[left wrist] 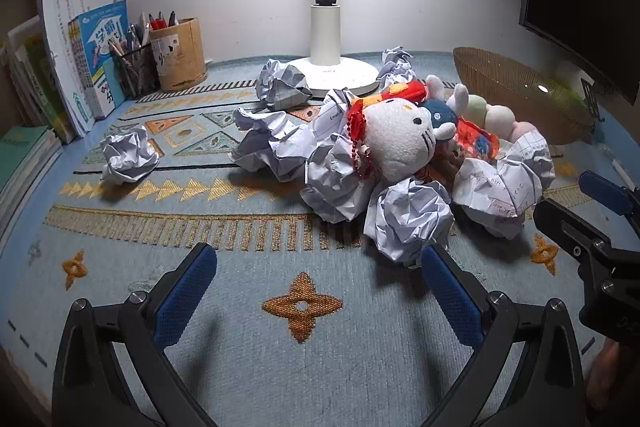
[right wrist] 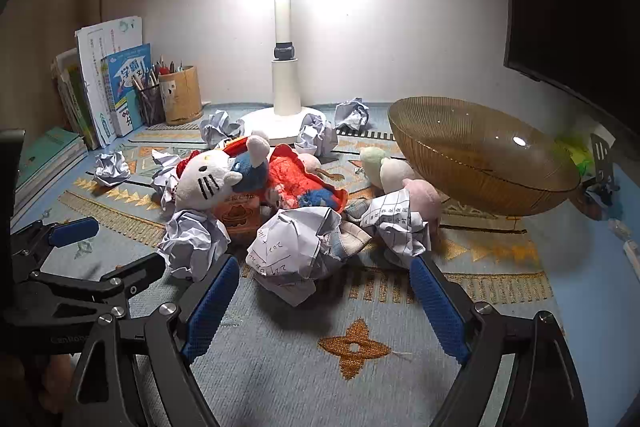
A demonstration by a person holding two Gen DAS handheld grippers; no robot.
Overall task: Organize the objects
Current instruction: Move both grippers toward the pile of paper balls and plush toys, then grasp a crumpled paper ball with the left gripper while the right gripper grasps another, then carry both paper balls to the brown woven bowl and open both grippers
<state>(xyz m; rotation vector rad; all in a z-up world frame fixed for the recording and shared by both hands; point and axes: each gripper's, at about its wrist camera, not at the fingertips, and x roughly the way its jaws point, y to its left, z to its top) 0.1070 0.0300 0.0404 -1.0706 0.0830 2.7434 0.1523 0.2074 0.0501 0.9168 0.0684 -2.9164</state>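
Patterned mat [left wrist: 248,347] over bench, lamp [left wrist: 326,27] at back. Paper balls [left wrist: 408,223] & soft toys [left wrist: 400,143] heaped in front of lamp: light, squashy, non-slip; pinch mid-bulge. Left gripper [left wrist: 320,287] & right gripper [right wrist: 324,295] fingers both spread wide, empty.

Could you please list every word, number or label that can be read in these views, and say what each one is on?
"学霸": cover of the blue workbook standing by the pen holders.
"Email": crumpled form behind the Hello Kitty plush.
"201", handwritten: crumpled paper ball ahead of the right gripper.
Embossed brand on the left gripper body: only partly legible.
Grid text on the ruled paper, orange box print: too blurred.
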